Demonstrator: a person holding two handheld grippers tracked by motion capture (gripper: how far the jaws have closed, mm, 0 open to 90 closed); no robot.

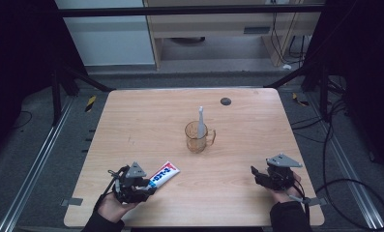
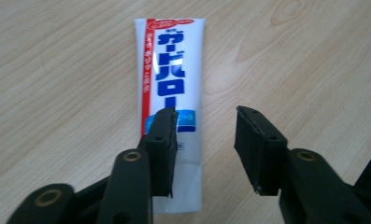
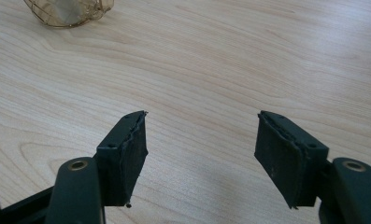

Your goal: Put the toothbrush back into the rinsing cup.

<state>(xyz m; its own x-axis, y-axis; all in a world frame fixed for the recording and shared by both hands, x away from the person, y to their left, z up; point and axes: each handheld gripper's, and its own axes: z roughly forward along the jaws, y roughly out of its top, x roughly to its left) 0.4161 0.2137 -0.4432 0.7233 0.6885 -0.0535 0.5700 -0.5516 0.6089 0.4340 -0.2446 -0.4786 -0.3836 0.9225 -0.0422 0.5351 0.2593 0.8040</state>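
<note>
The white plastic toothpaste tube point(image 2: 174, 84) with blue lettering and a red stripe along one edge lay flat on the light wooden table point(image 1: 247, 145), near its front left part. In the high view its long axis ran on a diagonal, the flat crimped end pointing up and right toward the table's middle, the other end hidden under the left gripper point(image 1: 142, 186). In the left gripper view the tube ran straight away from the camera, crimped end farthest off. The left gripper's fingers point(image 2: 162, 149) stood apart and released: one finger overlapped the tube's near part, while the other stood clear off its side over bare wood. The right gripper point(image 3: 202, 158), well apart, had its fingers spread over bare table, grasping nothing.
</note>
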